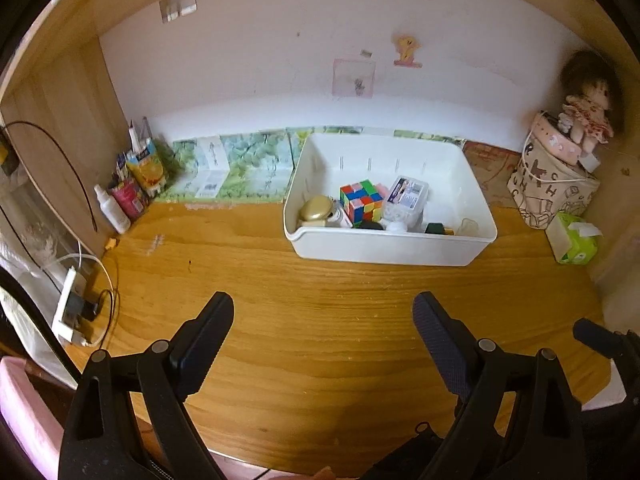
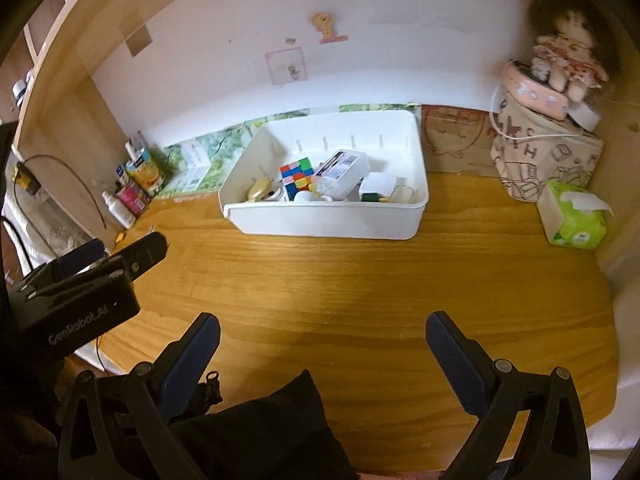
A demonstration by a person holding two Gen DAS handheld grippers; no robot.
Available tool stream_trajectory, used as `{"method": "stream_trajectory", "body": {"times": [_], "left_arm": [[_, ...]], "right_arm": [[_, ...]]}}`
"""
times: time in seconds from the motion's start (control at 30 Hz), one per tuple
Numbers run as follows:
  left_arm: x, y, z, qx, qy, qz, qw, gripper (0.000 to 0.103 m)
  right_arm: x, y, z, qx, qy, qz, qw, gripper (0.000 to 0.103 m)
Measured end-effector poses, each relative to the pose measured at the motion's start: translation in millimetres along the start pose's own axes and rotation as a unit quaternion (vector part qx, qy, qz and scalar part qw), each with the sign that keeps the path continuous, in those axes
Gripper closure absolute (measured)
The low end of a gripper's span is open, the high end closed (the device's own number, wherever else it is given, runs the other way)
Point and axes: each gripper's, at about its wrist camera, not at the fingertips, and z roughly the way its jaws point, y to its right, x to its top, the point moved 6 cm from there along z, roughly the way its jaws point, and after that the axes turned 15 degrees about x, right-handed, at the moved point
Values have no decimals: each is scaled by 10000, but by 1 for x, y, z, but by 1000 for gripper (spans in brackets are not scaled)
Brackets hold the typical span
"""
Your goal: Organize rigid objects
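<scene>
A white plastic bin (image 1: 384, 246) stands on the wooden desk (image 1: 304, 312) near the back wall. In it lie a colourful puzzle cube (image 1: 362, 199), a clear plastic box with a label (image 1: 404, 196), a gold round lid (image 1: 316, 209) and other small items. The bin also shows in the right wrist view (image 2: 320, 220), with the cube (image 2: 296, 174) inside. My left gripper (image 1: 324, 312) is open and empty over the desk's front part. My right gripper (image 2: 322, 330) is open and empty, also short of the bin. The left gripper shows at the left of the right wrist view (image 2: 124, 250).
A green tissue pack (image 1: 572, 238) and a patterned bag (image 1: 548, 184) with a doll (image 1: 588, 108) stand at the right. Bottles and cartons (image 1: 132, 184) stand at the back left. Cables and a power strip (image 1: 72, 304) lie at the left edge. Black fabric (image 2: 256, 432) lies at the front.
</scene>
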Motion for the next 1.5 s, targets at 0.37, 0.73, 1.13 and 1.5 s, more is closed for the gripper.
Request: {"method": "stream_trajectory", "body": {"times": [0.37, 0.73, 1.13, 1.5], "left_arm": [[-5, -14, -9, -183, 373, 175, 9990, 5], [-8, -20, -8, -113, 429, 220, 9988, 3], [7, -11, -1, -187, 505, 190, 9984, 3], [18, -1, 4, -205, 565, 254, 9979, 3]], "right_arm": [[-7, -20, -6, -207, 389, 51, 9990, 0], [-9, -18, 4, -156, 321, 328, 9988, 0], [5, -2, 12, -212, 254, 384, 9987, 0], [13, 12, 18, -243, 233, 533, 9980, 0]]}}
